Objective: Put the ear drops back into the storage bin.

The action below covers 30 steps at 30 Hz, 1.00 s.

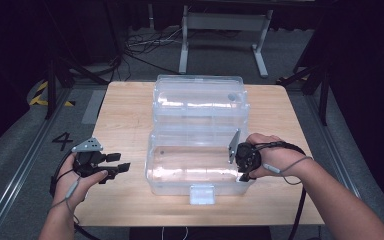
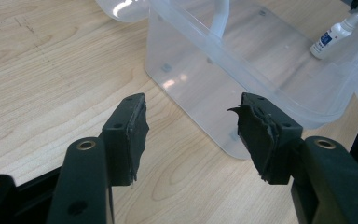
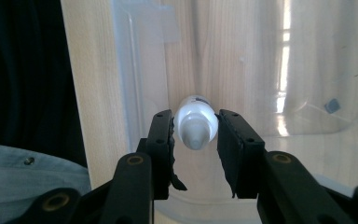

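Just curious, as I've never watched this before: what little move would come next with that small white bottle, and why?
Probably open the right hand-held gripper. Its jaws close on the small white bottle, already low inside the clear box, so letting go would leave it there.

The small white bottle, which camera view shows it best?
The right gripper view: the small white bottle sits nozzle-on between the right gripper's jaws. The left gripper view shows it side-on, far off, in the clear plastic box. The high view hides it behind the hand.

Light wooden square table [image 1: 125, 120] carries one clear plastic storage box [image 1: 180, 170], lid open, standing near the front edge.
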Motion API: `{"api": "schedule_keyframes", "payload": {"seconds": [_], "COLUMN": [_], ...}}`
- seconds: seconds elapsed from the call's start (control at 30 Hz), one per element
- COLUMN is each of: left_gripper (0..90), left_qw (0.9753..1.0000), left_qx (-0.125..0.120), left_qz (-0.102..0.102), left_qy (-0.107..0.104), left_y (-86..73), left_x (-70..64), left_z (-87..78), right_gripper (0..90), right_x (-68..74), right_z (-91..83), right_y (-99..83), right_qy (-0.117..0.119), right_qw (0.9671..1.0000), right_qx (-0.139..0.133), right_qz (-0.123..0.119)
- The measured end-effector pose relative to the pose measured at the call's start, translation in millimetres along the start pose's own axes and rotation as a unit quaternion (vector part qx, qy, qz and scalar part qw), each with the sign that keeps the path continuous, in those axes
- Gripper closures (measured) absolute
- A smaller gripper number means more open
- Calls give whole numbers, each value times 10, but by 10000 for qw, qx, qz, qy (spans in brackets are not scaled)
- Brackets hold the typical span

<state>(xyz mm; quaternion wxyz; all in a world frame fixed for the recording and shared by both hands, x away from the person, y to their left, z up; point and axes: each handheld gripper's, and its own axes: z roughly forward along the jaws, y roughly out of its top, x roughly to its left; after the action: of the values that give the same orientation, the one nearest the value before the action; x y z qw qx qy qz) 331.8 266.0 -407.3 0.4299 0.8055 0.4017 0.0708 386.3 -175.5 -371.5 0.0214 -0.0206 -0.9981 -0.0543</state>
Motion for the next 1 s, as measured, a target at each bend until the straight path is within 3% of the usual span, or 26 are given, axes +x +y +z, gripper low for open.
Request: {"api": "schedule_keyframes", "payload": {"seconds": [0.3,0.6,1.0], "left_gripper": [429,433,389], "left_qw": [10000,9999,9999], "left_qx": [-3,18,-21], "left_qz": [24,88,78], "left_qy": [-39,-137,-94], "left_y": [31,114,245], "left_x": [-25,-70,-60], "left_z": [5,15,64], "right_gripper": [665,656,672], "right_x": [167,302,301], "right_z": [-263,-89,196], "right_y": [-47,58,98], "right_qy": [-113,-8,33], "right_qw": [9976,9962,9969], "right_qx": [-687,-852,-778], "right_qz": [-52,-202,-142]}}
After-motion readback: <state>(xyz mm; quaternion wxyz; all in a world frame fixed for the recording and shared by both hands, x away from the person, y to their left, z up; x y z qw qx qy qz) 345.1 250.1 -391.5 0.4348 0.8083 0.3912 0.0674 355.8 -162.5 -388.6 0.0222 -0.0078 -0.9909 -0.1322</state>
